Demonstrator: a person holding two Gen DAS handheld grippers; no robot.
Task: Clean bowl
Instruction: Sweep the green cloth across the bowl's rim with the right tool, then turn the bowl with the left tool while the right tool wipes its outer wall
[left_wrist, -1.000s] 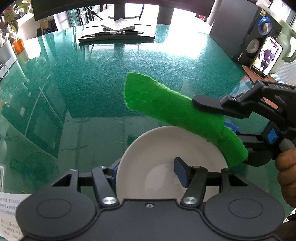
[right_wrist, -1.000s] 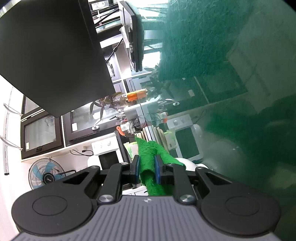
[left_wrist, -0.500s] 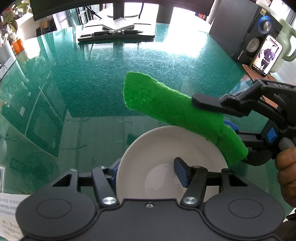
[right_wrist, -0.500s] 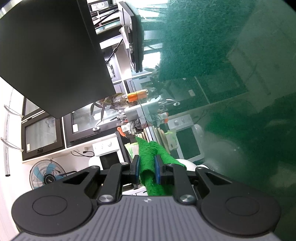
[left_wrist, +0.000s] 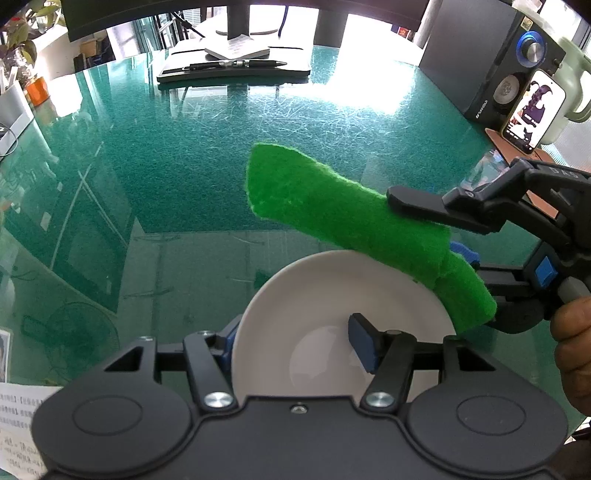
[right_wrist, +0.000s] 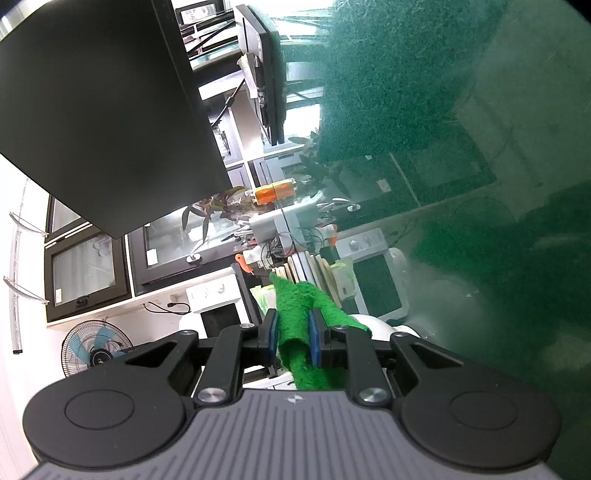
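1. Your left gripper (left_wrist: 295, 341) has the white bowl (left_wrist: 332, 317) clamped by its rim, one pad inside the bowl and the other outside the wall. The bowl sits low in the left wrist view, above the green glass table (left_wrist: 221, 147) with its open side facing up toward you.
2. Your right gripper (right_wrist: 291, 338) is pinched tight on the green scouring pad (left_wrist: 343, 218), coming in from the right side of the left wrist view.
3. Here's what matters: the pad's long axis runs from the right gripper out to the upper left, crossing just over the far-right part of the bowl's rim. I can't tell if it's actually touching the rim.
4. The free end sticks out past the bowl, not into it, so I'd guess you need to bring the right hand down and in toward the bowl's middle to start scrubbing.
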